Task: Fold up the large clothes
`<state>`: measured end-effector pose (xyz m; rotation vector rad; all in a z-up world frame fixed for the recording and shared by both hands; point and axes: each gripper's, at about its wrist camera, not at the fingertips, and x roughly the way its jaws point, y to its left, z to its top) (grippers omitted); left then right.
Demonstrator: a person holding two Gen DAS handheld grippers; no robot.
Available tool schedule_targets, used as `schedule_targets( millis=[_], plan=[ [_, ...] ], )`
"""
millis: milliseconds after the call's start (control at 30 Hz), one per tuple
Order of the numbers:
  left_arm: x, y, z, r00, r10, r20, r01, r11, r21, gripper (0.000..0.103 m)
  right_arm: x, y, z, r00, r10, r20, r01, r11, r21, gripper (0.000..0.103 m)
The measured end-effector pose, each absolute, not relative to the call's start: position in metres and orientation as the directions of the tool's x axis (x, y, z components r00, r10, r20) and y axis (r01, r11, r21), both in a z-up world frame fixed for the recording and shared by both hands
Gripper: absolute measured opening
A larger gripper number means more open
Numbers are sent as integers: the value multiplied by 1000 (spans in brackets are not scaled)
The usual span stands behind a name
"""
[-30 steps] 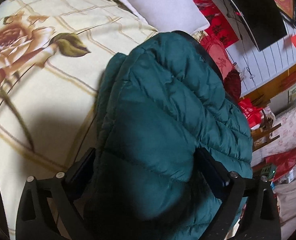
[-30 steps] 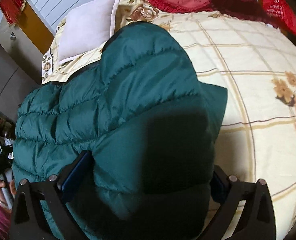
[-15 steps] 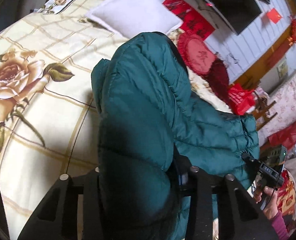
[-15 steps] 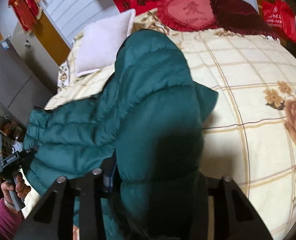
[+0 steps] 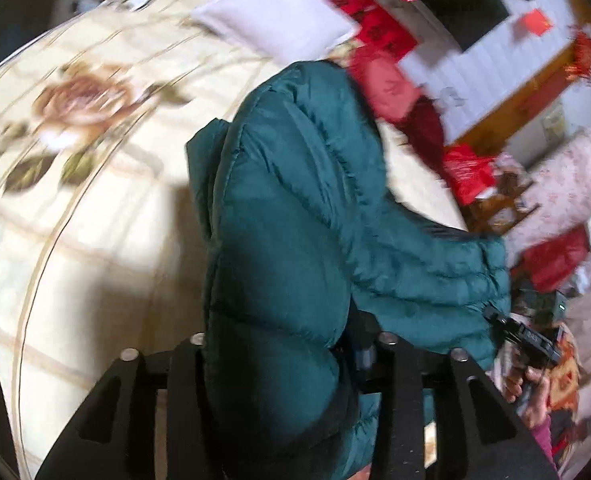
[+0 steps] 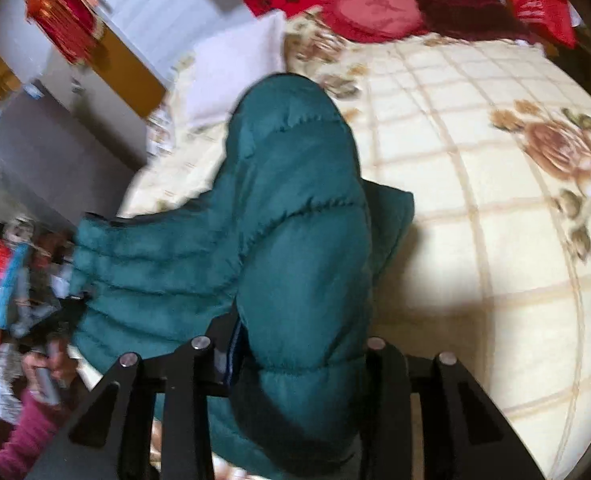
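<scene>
Left gripper (image 5: 279,354) first: its fingers are drawn in tight around a fat roll of the green puffer jacket (image 5: 291,216), padding bulging up between them. The right gripper (image 6: 295,350) is the same story, pinched in on its own thick fold of the jacket (image 6: 295,216), a blue-edged finger pad just showing at the left. Both views are smeared with motion blur, so how deep each bite goes is hard to say.

Out from the claws, the jacket rises in a humped ridge off the bed (image 5: 95,216) and trails away toward the far pillow (image 6: 235,80), with one sleeve or side panel drooping off the bed's edge.

The danger here: that shell looks slick and the filling springy, so a compressed fold could squirt out of either grip, and if one side goes the whole ridge will likely flop crooked. The hanging part could also drag the weight sideways.

Texture-wise, the jacket is quilted in horizontal channels, glossy teal, puffed and rounded. Under it lies a cream bedspread with a tan grid and brown roses, soft and matte; the pillow is plain white.
</scene>
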<state>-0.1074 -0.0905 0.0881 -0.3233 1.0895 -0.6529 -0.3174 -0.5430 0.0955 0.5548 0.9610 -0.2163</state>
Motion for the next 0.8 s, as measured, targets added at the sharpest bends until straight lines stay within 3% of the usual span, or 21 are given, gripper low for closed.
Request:
schedule_targets(
  millis=[133, 267, 333, 400, 467, 800],
  plan=[
    [-108, -89, 64, 329, -572, -752, 253, 820, -513, 49, -309, -533, 78, 519, -33, -854, 461, 853, 247, 56],
    [-126, -85, 84, 407, -505, -761, 261, 863, -433, 49, -319, -513, 101, 514, -99, -852, 461, 870, 177, 57],
    [-138, -86, 98, 464, -451, -763, 286, 891, -353, 49, -325, -500, 114, 512, -141, -847, 450, 884, 125, 62],
    [-151, -89, 111, 526, -388, -757, 296, 918, -264, 49, -333, -484, 129, 526, -180, -831, 443, 892, 87, 76],
    [-168, -96, 123, 586, -350, -731, 316, 929, -192, 49, -339, -477, 143, 545, -205, -813, 441, 895, 70, 77],
    [-227, -125, 125, 655, -321, -684, 341, 933, -112, 49, -367, -416, 169, 635, -216, -741, 407, 910, 84, 81]
  ],
)
